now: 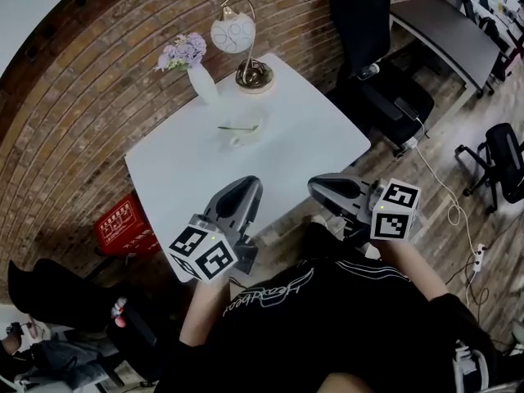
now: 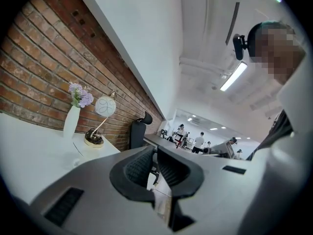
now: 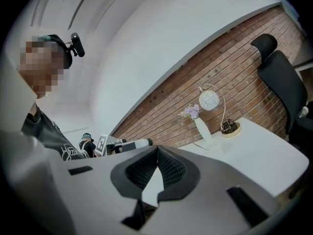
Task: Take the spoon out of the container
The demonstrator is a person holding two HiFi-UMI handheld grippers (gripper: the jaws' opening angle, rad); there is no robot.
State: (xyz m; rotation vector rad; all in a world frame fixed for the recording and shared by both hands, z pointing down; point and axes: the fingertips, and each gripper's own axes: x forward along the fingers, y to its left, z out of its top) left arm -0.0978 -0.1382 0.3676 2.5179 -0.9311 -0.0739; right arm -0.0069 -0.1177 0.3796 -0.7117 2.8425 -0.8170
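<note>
A small clear container [image 1: 240,133] stands on the white table [image 1: 311,142], with a thin spoon [image 1: 237,127] lying across its rim. It sits just in front of the white vase. My left gripper [image 1: 250,183] hovers over the table's near edge, well short of the container, jaws shut with nothing between them [image 2: 154,151]. My right gripper [image 1: 316,187] hangs beside it at the near right edge, also shut and empty [image 3: 157,148]. In the right gripper view the spoon [image 3: 198,144] shows as a thin line by the vase foot.
A white vase [image 1: 202,82] with purple flowers and a brass lamp [image 1: 246,51] with a globe shade stand at the table's far side against a brick wall. Black office chairs [image 1: 381,80] are to the right, and a red crate [image 1: 123,223] sits on the floor to the left.
</note>
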